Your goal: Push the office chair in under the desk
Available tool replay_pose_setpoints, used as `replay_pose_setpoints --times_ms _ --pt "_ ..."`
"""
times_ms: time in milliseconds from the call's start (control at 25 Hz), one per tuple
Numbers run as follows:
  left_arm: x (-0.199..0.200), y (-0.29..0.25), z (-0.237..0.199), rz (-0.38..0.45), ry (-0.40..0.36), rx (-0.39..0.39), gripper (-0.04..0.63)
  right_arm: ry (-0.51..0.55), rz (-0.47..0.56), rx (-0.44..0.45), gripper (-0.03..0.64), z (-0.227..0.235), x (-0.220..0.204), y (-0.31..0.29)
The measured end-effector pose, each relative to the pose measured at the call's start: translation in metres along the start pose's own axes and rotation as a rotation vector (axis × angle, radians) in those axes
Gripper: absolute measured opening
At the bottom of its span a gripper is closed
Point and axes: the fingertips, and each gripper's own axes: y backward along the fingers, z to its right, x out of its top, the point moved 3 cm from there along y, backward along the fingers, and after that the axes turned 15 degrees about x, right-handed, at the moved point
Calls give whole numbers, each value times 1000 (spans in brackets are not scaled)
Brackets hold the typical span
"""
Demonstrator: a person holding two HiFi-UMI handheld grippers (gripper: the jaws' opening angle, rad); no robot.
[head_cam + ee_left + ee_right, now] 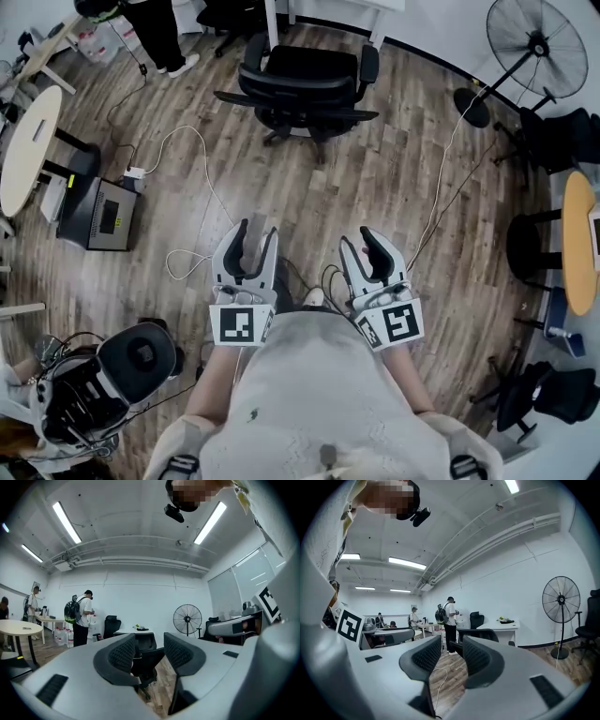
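Observation:
A black office chair stands on the wood floor, its seat just before the white desk at the top edge of the head view. Both grippers are held level, well short of the chair and pointing at it. My left gripper is open with nothing between its jaws; in its own view the chair shows through the gap, with the desk behind. My right gripper is also open and empty. In the right gripper view the chair and desk lie ahead, a little to the right.
A pedestal fan stands far right. A round table and a grey box with a white cable lie left. Another chair sits near left, a yellow table right. A person stands far left.

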Motion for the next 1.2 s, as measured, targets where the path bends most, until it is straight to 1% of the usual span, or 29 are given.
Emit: replay_pose_setpoints --times_ms 160,280,440,600,720,840,1040,1200 --pt "-6 -22 -8 -10 10 -5 187 10 -7 -20 150 13 -2 -17" --pt "-11 -35 -7 -22 3 -16 187 0 -5 -33 150 25 -3 -25" --pt "-8 -59 -5 -22 1 -10 187 -12 -13 -46 149 47 -1 -35" --pt "-9 -85 -14 -33 11 6 187 -7 -25 -50 149 64 2 -55" --pt "-10 -106 -15 -43 22 1 187 -3 -33 -61 149 81 7 -67" --pt "-8 -132 -19 -45 13 -11 187 -7 -44 -84 149 98 11 -82" --pt "-7 -178 -48 -59 25 -34 187 -35 -51 -124 149 117 16 -130" --pt "-9 -228 -93 -67 21 -51 187 -43 -59 -154 150 128 21 -194"
